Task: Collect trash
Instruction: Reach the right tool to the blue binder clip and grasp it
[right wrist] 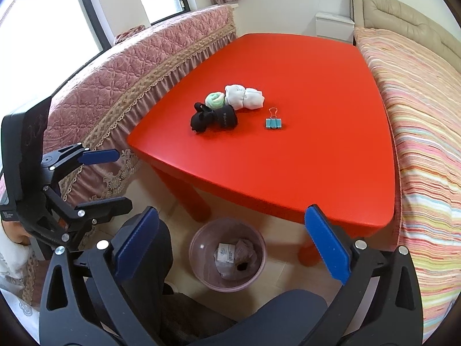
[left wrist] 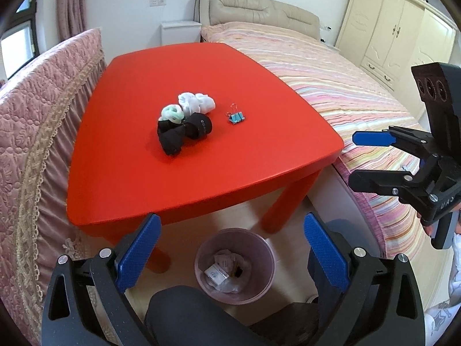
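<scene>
A pink waste bin [left wrist: 201, 276] stands on the floor below the red table's [left wrist: 201, 173] front edge, with a small white box [left wrist: 216, 275] and crumpled wrappers inside; it also shows in the right wrist view [right wrist: 198, 271]. My left gripper [left wrist: 232, 255] is open and empty, held above the bin. My right gripper [right wrist: 230, 249] is open and empty, also above the bin; it shows at the right of the left wrist view [left wrist: 353, 158]. The left gripper shows at the left of the right wrist view [right wrist: 122, 180].
On the table lie a rolled black sock [left wrist: 184, 134], a white sock bundle [left wrist: 197, 102], a green-white sock roll [left wrist: 172, 113] and blue binder clips [left wrist: 236, 116]. A striped bed [left wrist: 331, 86] is to the right, a pink quilted cover [left wrist: 37, 115] to the left. My knees are below.
</scene>
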`<state>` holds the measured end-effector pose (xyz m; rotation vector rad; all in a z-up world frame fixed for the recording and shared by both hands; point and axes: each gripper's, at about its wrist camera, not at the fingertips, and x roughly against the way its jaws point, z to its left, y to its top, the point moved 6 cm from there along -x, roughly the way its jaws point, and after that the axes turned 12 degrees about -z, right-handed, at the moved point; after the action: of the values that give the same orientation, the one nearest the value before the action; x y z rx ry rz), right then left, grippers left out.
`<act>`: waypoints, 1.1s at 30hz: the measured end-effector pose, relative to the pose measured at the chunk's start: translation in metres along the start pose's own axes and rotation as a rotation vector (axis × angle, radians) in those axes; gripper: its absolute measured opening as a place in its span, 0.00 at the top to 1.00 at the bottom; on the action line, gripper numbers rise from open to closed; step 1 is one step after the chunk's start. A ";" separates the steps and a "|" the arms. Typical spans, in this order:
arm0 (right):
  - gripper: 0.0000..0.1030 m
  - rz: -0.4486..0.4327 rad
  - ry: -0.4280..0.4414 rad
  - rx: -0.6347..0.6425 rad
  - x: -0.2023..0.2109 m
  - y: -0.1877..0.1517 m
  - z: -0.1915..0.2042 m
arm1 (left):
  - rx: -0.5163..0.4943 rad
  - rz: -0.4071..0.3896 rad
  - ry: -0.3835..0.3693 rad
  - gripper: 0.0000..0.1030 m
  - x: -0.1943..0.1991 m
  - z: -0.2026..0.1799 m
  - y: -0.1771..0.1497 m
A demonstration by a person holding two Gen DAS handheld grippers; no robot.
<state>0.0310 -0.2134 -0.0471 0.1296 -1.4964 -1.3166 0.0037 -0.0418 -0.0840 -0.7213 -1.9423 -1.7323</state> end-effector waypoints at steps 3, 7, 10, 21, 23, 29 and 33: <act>0.03 0.002 -0.012 0.006 -0.007 0.010 -0.003 | 0.009 -0.006 0.004 0.07 0.000 0.003 0.004; 0.03 0.012 -0.023 0.010 -0.020 0.025 -0.008 | 0.022 -0.013 0.013 0.07 0.000 0.008 0.008; 0.03 0.024 -0.035 0.018 -0.035 0.040 -0.015 | 0.028 -0.018 0.016 0.07 0.001 0.010 0.010; 0.03 0.132 -0.063 0.029 -0.107 0.084 -0.035 | 0.060 -0.024 0.020 0.07 -0.002 0.017 0.014; 0.03 0.159 -0.068 0.020 -0.120 0.089 -0.040 | 0.065 -0.022 0.020 0.07 -0.003 0.019 0.014; 0.03 0.263 -0.103 -0.018 -0.163 0.094 -0.057 | 0.090 -0.018 0.020 0.07 -0.004 0.024 0.013; 0.09 0.313 -0.104 -0.010 -0.181 0.088 -0.059 | 0.105 -0.016 0.024 0.07 -0.004 0.029 0.011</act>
<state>0.1957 -0.0968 -0.1048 -0.1766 -1.5258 -1.0913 0.0145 -0.0128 -0.0819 -0.6465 -2.0117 -1.6268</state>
